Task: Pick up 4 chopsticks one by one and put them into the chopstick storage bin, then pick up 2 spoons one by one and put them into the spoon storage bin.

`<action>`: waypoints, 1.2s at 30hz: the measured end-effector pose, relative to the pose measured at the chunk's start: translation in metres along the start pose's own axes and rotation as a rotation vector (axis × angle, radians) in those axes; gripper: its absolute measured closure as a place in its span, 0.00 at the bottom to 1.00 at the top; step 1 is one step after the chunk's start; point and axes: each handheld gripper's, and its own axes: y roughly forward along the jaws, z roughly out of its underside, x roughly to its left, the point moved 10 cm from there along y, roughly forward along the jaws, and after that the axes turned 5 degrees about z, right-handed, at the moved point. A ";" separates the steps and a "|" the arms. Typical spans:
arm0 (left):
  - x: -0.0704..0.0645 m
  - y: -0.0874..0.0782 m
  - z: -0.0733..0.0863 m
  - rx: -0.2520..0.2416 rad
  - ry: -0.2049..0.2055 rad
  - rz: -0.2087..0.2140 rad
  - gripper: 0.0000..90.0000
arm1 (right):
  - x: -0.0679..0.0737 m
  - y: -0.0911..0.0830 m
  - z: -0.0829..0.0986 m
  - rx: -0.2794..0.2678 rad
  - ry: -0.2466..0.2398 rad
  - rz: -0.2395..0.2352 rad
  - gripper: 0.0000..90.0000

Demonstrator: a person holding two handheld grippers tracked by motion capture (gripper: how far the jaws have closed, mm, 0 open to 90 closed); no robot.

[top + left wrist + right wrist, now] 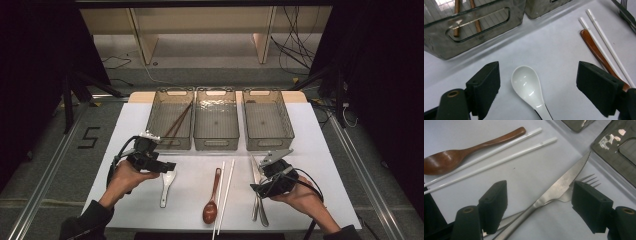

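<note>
Where knife (564, 185) overlaps fork (587, 180), right tongs (539, 205) gape.

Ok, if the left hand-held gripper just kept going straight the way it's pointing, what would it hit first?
Most likely the white ceramic spoon. The left hand-held gripper is open with the spoon's bowl lying between its jaws, on the white table. Depth is unclear, but nothing else lies ahead before the spoon.

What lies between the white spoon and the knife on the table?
In the high view, a wooden spoon and two white chopsticks lie between the white spoon and the knife.
</note>
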 end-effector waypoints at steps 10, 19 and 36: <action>-0.001 0.003 0.015 0.047 0.005 -0.021 0.20 | 0.001 0.000 -0.001 0.000 -0.003 -0.002 0.33; -0.001 0.004 0.025 0.076 0.009 -0.037 0.20 | 0.002 0.000 -0.002 0.000 -0.005 -0.004 0.33; 0.004 0.015 0.044 0.158 0.006 -0.069 0.20 | 0.003 -0.001 -0.002 -0.005 -0.010 -0.003 0.33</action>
